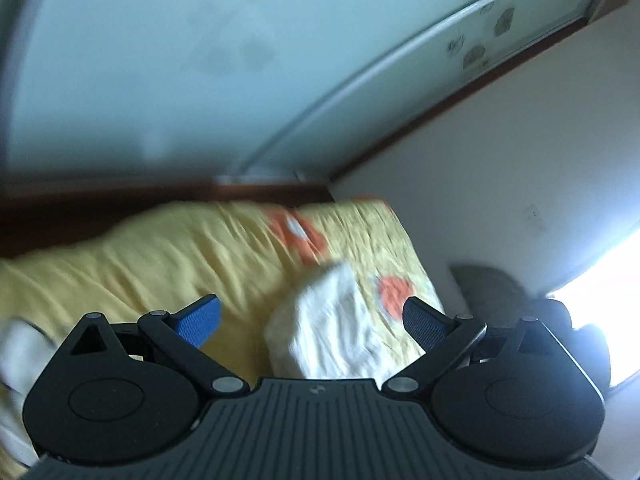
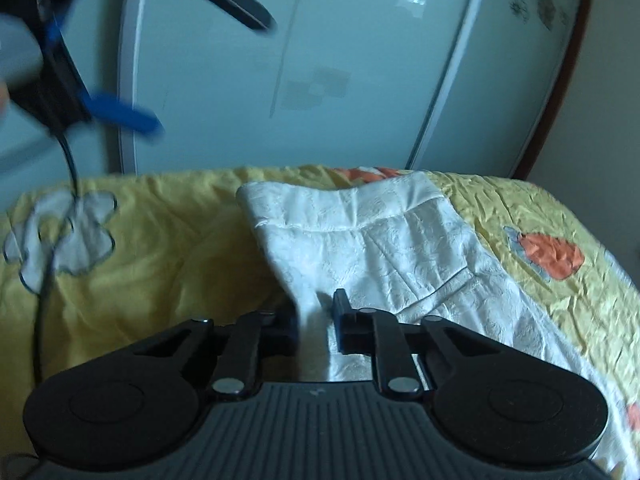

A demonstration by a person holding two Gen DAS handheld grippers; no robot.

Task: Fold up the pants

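The white pants (image 2: pixel 372 248) are lying on the yellow bedspread (image 2: pixel 160 248), waistband toward twelve o'clock in my right camera, the fabric running down toward six o'clock and into my right claw (image 2: pixel 316 320). I am pinching a fold of the pants there: the two fingers are pressed in on the white cloth, which is bunching up between them. A stitched pocket line is crossing the fabric at about three o'clock from that grip.

My left claw (image 1: pixel 312 320) is hanging in the air with its fingers spread wide, gripping nothing. In its own blurred view the pants (image 1: pixel 336 320) are showing between the blue pads (image 1: pixel 200 320), as a white heap on the bedspread (image 1: pixel 140 264). From the right camera the same left claw (image 2: pixel 208 68) is appearing at ten o'clock, raised well above the bed, its blue pad and black finger far apart, a black cable (image 2: pixel 52 248) trailing down from it across the cover.

The bedspread is carrying orange patches (image 2: pixel 548 256) at three o'clock of the pants and a grey-white flower shape (image 2: pixel 64 232) at nine o'clock. Beyond the bed, at twelve o'clock, pale green wardrobe doors (image 2: pixel 320 60) with a dark brown frame (image 2: pixel 560 80) are filling the background. In the left view a bright window (image 1: pixel 608 280) is glaring at three o'clock, beside a plain wall (image 1: pixel 500 160).
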